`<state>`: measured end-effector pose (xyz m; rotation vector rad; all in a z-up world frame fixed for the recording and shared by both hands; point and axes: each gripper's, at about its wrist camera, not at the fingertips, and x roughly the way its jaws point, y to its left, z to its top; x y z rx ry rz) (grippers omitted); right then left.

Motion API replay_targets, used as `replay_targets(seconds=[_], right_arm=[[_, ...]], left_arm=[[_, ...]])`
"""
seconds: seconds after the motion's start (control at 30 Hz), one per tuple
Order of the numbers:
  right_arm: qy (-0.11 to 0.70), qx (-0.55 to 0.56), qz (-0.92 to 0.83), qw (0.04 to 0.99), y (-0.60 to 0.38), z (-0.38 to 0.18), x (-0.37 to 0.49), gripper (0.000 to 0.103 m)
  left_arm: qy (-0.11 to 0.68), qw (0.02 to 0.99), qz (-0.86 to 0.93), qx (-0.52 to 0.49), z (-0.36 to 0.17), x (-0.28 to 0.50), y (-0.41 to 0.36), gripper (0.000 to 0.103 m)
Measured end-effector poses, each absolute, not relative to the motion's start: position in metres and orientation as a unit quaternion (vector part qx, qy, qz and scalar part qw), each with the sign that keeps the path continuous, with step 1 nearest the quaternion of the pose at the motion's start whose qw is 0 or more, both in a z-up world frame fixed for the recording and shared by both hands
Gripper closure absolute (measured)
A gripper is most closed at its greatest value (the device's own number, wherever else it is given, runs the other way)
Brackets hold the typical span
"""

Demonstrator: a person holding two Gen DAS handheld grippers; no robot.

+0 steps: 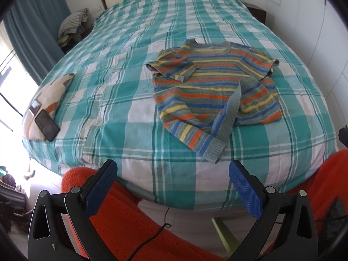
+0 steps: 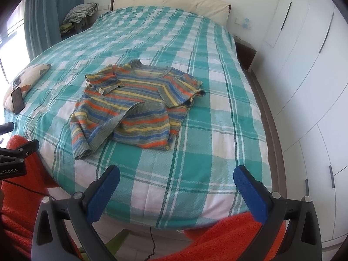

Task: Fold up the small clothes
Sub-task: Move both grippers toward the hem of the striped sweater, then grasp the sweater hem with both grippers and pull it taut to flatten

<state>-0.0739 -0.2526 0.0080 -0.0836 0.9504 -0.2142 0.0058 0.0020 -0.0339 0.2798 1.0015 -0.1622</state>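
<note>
A small striped knit sweater [image 1: 208, 82] in orange, yellow, blue and grey lies on the teal checked bedspread [image 1: 121, 82]. Its sleeves are folded in and its lower left hem corner is turned up and over, grey ribbing showing. It also shows in the right wrist view [image 2: 134, 102]. My left gripper [image 1: 173, 169] is open and empty, held back at the bed's near edge, below and left of the sweater. My right gripper [image 2: 176, 175] is open and empty above the bed's near edge, below and right of the sweater.
A cushion [image 1: 52, 95] with a black phone [image 1: 46, 125] on it lies at the bed's left edge. Orange fabric [image 1: 121, 215] sits below both grippers. White wardrobe doors [image 2: 304, 69] stand to the right. A nightstand [image 2: 244, 55] is by the headboard.
</note>
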Motion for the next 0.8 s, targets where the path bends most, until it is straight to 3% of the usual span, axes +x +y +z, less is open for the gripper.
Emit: replay_targets(seconds=[0.3,0.47,0.63,0.73,0.8], right_arm=[[0.443,-0.031,-0.077,0.893,-0.263,0.005,-0.067,0.0],[0.436,-0.017,-0.05,0.898,-0.303,-0.031,-0.013,0.0],[0.474,0.055,0.032,0.878,-0.326,-0.087,0.079,0.001],[0.489,0.085,0.04,0.867,-0.329,-0.119,0.136,0.023],[0.51,0.095,0.039,0.854,-0.327,-0.143,0.166,0.053]], left_arm=[[0.487,0.861,-0.079,0.124,-0.06,0.032,0.016,0.0],[0.578,0.813,-0.068,0.016,-0.141,0.091,0.063,0.002],[0.637,0.739,-0.156,-0.153,-0.183,0.109,0.069,0.012],[0.639,0.725,-0.194,-0.168,-0.187,0.109,0.048,0.012],[0.645,0.72,-0.201,-0.16,-0.19,0.111,0.036,0.019]])
